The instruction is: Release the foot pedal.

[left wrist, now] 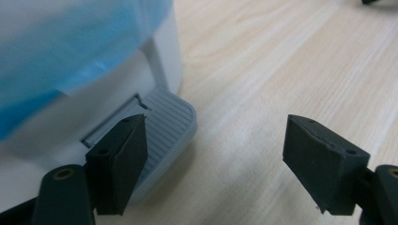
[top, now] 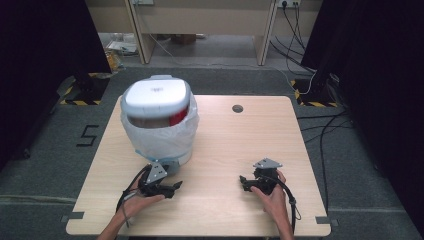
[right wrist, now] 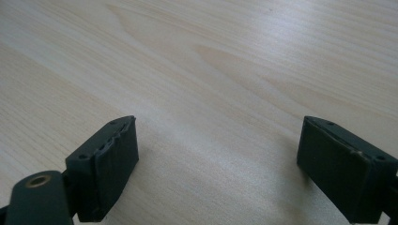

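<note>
The bin (top: 159, 122) stands near the table's (top: 280, 130) far-left corner. Its grey pedal (left wrist: 165, 125) faces my left gripper (left wrist: 213, 154), which is released. To press squarely, I should lower one jaw onto the pedal's ribbed centre. My right gripper (right wrist: 218, 164) is unclenched and idle.

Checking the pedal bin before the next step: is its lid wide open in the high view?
No, the grey lid lies nearly flat on the pedal bin, with just a narrow gap under its front.
</note>
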{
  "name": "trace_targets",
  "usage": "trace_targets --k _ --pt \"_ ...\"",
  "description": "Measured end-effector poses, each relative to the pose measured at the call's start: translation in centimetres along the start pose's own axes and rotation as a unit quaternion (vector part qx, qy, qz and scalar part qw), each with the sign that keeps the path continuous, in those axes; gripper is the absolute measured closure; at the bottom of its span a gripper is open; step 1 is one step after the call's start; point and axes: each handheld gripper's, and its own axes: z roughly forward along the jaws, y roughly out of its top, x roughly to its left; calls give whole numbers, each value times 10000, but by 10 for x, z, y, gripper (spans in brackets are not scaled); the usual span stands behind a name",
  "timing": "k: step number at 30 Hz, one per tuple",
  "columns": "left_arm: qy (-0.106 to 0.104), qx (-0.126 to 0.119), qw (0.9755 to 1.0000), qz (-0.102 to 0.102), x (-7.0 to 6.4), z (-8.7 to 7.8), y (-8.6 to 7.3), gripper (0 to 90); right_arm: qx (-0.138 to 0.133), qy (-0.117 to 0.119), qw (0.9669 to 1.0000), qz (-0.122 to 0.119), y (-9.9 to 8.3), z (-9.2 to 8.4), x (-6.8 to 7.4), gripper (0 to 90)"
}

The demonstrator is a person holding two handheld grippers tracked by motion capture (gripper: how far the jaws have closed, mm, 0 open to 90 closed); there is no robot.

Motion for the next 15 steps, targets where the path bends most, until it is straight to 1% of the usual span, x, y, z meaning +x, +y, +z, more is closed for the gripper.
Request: trace_targets --k 2,4,7,11,15 --pt "8 -65 10000 4 -1 -3 2 217 -6 5 10000 -6 0 0 0 131" --pt "-5 -65 10000 29 -1 -9 4 216 -4 6 10000 -6 0 0 0 130" --pt "-28 -164 9999 39 -2 -16 7 214 -4 5 10000 -6 0 0 0 130" --pt "-90 -190 9998 -12 -2 -25 10 212 -3 5 10000 -5 0 0 0 130" --pt "-102 -185 9998 -36 -2 -30 8 210 -4 5 10000 -7 0 0 0 130"
